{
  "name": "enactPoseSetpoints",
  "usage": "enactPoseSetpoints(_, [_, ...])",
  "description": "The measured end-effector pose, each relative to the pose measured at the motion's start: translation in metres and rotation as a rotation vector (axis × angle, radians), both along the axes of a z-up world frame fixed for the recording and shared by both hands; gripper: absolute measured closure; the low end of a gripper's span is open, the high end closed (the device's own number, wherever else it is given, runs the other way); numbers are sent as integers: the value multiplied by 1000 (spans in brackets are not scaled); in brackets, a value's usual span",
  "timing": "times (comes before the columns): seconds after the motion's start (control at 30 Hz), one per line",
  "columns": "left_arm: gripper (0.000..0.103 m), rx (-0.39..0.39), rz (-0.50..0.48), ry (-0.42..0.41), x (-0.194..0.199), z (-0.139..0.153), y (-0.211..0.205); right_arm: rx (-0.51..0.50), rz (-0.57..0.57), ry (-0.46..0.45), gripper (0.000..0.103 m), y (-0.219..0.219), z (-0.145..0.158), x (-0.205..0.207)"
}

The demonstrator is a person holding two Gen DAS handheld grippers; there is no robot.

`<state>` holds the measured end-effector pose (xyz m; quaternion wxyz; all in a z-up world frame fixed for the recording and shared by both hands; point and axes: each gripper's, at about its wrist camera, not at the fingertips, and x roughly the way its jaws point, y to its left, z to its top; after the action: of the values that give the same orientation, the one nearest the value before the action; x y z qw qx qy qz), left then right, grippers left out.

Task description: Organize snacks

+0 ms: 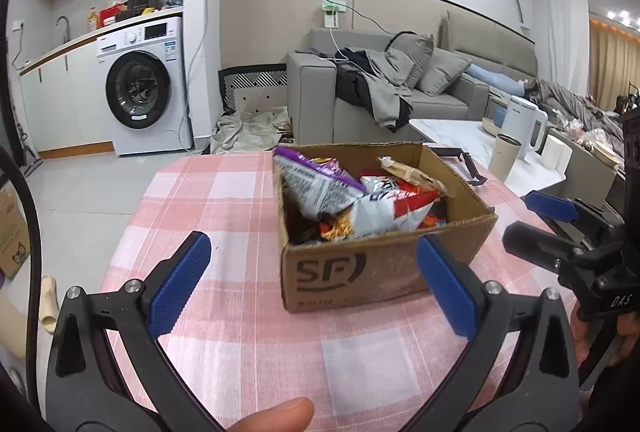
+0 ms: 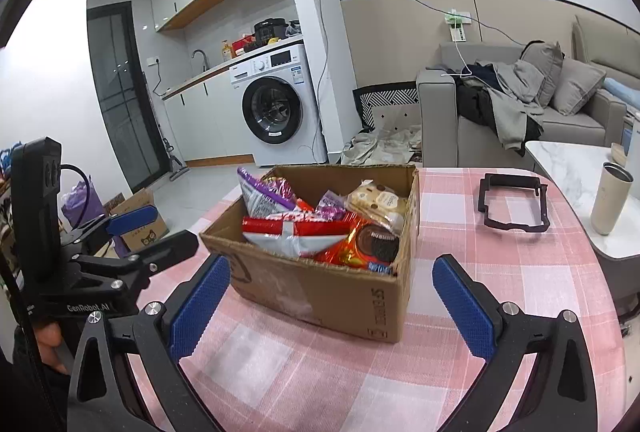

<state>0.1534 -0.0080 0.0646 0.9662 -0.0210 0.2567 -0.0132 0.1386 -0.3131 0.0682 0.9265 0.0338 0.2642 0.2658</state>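
— How much room is there around that cardboard box?

— Plenty. It sits on the counter under a pink checked cloth, with bare cloth in front of it toward both grippers and more off at three o'clock, where only a black plastic frame lies, well apart from it. The counter's far edge runs just behind the box at twelve o'clock; beyond that is floor, then the washing machine.

— And the grippers?

— Both hang short of the box, touching nothing. The left gripper has its jaws spread wide, with the box's printed front wall just beyond them, toward the one o'clock finger. The right gripper is spread just as wide, and the box's near corner lies between its blue pads but ahead of them, clear of both.

— Which way does the box point?

— Top open and upright. From the right wrist view its long axis runs from about seven o'clock back to one o'clock, a corner facing the gripper. The snack packets are heaped inside, a purple bag sticking up at the back left.
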Motion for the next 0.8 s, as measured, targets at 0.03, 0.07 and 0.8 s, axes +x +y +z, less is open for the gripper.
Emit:
enactPoseSetpoints(0.03, [1,-2,5,-6,-6,-2,2,-1,-5,-10,0,0,-2,-4])
enactPoseSetpoints(0.07, [1,-2,11,-8,-11,-5,3,0,-9,-21,0,-1,-5,-7])
enactPoseSetpoints(0.8, [1,8,78,-75,-35,-49,9,-39,-51,-173,0,-5,-41,-35])
